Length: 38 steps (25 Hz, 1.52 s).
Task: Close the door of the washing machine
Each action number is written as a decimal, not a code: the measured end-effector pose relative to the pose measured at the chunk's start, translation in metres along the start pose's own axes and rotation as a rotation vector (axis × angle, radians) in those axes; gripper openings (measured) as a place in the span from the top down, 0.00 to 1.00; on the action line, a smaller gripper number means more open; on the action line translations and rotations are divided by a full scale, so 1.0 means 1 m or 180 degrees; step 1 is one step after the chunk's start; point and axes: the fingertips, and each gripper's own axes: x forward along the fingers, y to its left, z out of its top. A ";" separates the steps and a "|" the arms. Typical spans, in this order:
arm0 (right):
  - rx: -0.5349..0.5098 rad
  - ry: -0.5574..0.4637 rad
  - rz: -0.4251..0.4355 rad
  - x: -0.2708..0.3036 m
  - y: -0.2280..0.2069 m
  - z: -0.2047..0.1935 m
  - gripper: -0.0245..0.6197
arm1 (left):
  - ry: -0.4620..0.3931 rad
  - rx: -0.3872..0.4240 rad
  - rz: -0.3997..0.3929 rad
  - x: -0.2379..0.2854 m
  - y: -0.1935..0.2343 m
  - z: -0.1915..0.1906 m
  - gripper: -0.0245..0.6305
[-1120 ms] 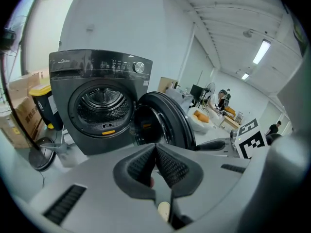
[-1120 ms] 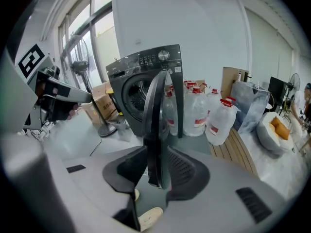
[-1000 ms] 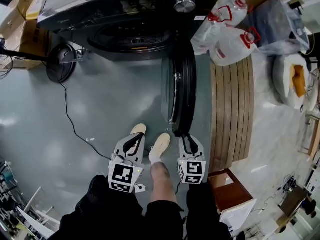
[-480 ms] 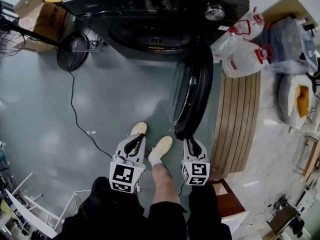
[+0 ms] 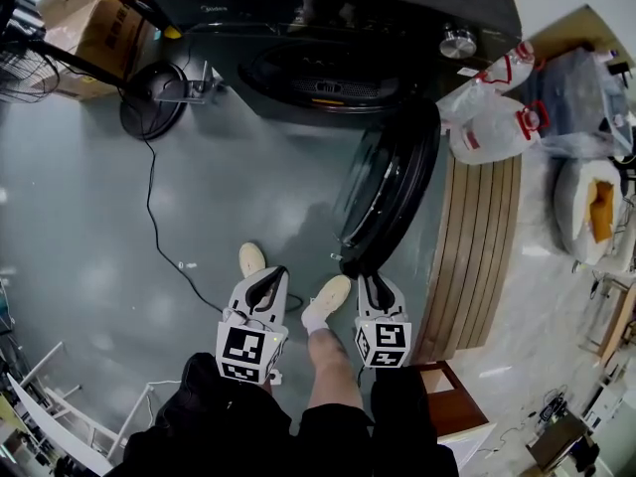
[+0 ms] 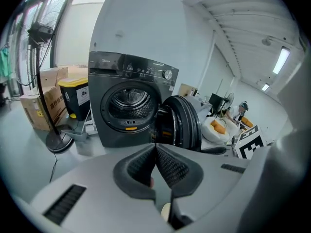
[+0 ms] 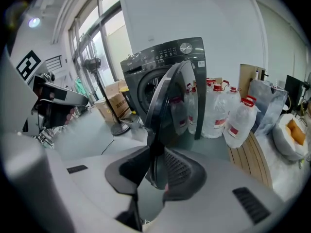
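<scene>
The dark grey washing machine [image 5: 338, 18] stands at the top of the head view with its drum opening uncovered. Its round door [image 5: 388, 192] hangs part-way out on the right, slanting down towards me. My right gripper [image 5: 360, 278] sits at the door's near rim. In the right gripper view the door [image 7: 172, 106] edge runs between the pads and the right gripper [image 7: 154, 154] grips it, its jaws opening slightly. My left gripper [image 5: 270, 276] hovers over the floor left of the door, apart from it. In the left gripper view its jaws [image 6: 155, 147] meet at the tips, holding nothing.
A fan base [image 5: 154, 112] with a trailing cable stands left of the machine beside cardboard boxes [image 5: 99, 38]. Water jugs [image 5: 492, 117] and a wooden pallet [image 5: 477, 246] flank the door's right side. A brown box [image 5: 452, 386] is near right. The person's shoes [image 5: 328, 296] are between the grippers.
The door has swung from pointing straight at me to slanting towards the machine, its near rim moving with my right gripper. The person has stepped, the left shoe shifting left.
</scene>
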 end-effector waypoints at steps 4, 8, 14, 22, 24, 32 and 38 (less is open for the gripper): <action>0.0098 -0.0009 -0.0049 0.012 0.019 0.004 0.80 | 0.0007 -0.0009 -0.0007 -0.009 0.024 -0.002 0.93; 0.0130 0.0011 -0.0079 0.023 0.041 0.013 0.80 | 0.0001 -0.0037 -0.0001 -0.019 0.049 0.001 0.93; 0.0206 0.0053 -0.0124 0.045 0.072 0.027 0.80 | 0.0001 -0.0070 -0.0014 -0.027 0.085 0.007 0.93; 0.0317 0.0016 -0.0131 0.076 0.107 0.049 0.79 | 0.0005 -0.0076 -0.0051 -0.028 0.124 0.015 0.93; 0.0315 0.0015 -0.0119 0.086 0.117 0.056 0.79 | 0.0017 -0.0101 -0.0050 -0.029 0.136 0.017 0.93; 0.0350 0.0029 -0.0159 0.123 0.151 0.081 0.79 | -0.0007 -0.0128 -0.0042 -0.031 0.183 0.035 0.93; 0.0429 0.0034 -0.0221 0.144 0.171 0.102 0.79 | -0.0052 -0.0178 -0.0040 -0.031 0.217 0.054 0.93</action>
